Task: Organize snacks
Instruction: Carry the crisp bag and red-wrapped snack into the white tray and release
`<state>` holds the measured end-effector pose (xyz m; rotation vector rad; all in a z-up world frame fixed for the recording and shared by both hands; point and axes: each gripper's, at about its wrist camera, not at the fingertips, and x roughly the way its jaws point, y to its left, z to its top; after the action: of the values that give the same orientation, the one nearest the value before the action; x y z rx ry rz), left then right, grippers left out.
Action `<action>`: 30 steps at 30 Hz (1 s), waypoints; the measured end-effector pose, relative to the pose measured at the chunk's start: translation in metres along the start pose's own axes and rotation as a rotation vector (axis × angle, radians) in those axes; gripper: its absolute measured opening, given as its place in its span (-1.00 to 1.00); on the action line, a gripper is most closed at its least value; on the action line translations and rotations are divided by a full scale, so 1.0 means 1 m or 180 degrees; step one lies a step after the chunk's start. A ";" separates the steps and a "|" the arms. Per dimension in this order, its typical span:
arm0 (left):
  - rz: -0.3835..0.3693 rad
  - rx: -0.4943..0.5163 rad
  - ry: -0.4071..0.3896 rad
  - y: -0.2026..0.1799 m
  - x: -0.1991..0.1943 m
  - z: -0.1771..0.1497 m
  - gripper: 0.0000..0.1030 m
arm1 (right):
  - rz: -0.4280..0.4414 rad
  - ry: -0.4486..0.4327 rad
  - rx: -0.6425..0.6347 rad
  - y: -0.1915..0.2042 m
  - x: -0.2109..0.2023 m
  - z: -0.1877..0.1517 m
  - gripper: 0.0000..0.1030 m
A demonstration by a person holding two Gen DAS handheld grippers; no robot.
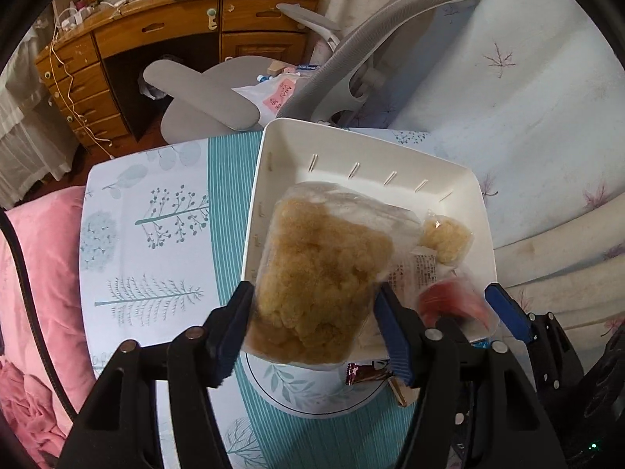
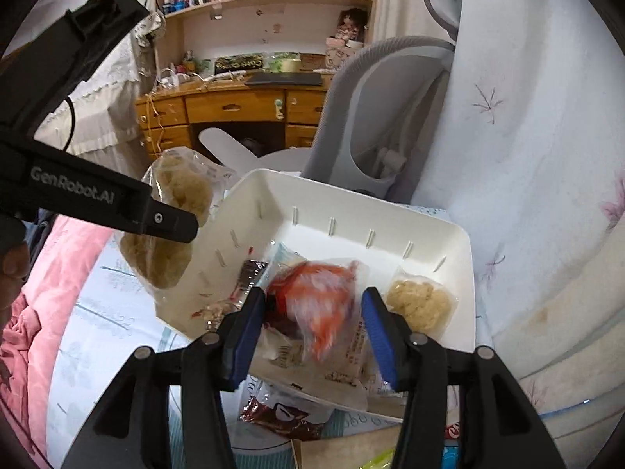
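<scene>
A white bin (image 1: 273, 164) (image 2: 449, 230) stands on the tree-patterned cloth. My left gripper (image 1: 314, 293) is shut on a large clear bag of golden puffed snack (image 1: 324, 269) (image 2: 172, 226), held by the bin's left wall. My right gripper (image 2: 312, 297) hangs over the bin's near end with its jaws apart. A red snack packet (image 2: 316, 301) (image 1: 449, 305) sits blurred between them, loose from the pads. One of its blue fingers (image 1: 508, 312) shows in the left wrist view. A small pack of pale puffs (image 2: 420, 305) (image 1: 447, 240) lies in the bin's right corner.
A brown wrapped candy (image 2: 281, 416) (image 1: 361, 373) and other wrappers lie on a round plate (image 1: 312, 394) in front of the bin. A grey office chair (image 1: 218, 97) and a wooden desk (image 1: 156, 39) stand behind the table. Pink bedding (image 1: 35, 273) is at the left.
</scene>
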<state>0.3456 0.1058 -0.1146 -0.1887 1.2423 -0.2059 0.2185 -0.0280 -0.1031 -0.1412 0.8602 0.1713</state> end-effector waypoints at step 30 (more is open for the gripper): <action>-0.0209 -0.0570 -0.0152 -0.028 -0.002 -0.105 0.56 | -0.0255 0.0131 0.0810 -0.070 -0.033 -0.074 0.48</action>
<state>0.2436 0.0762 -0.1383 -0.3875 1.2079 -0.1459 0.1571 -0.1140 -0.1215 0.0592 0.9084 -0.0168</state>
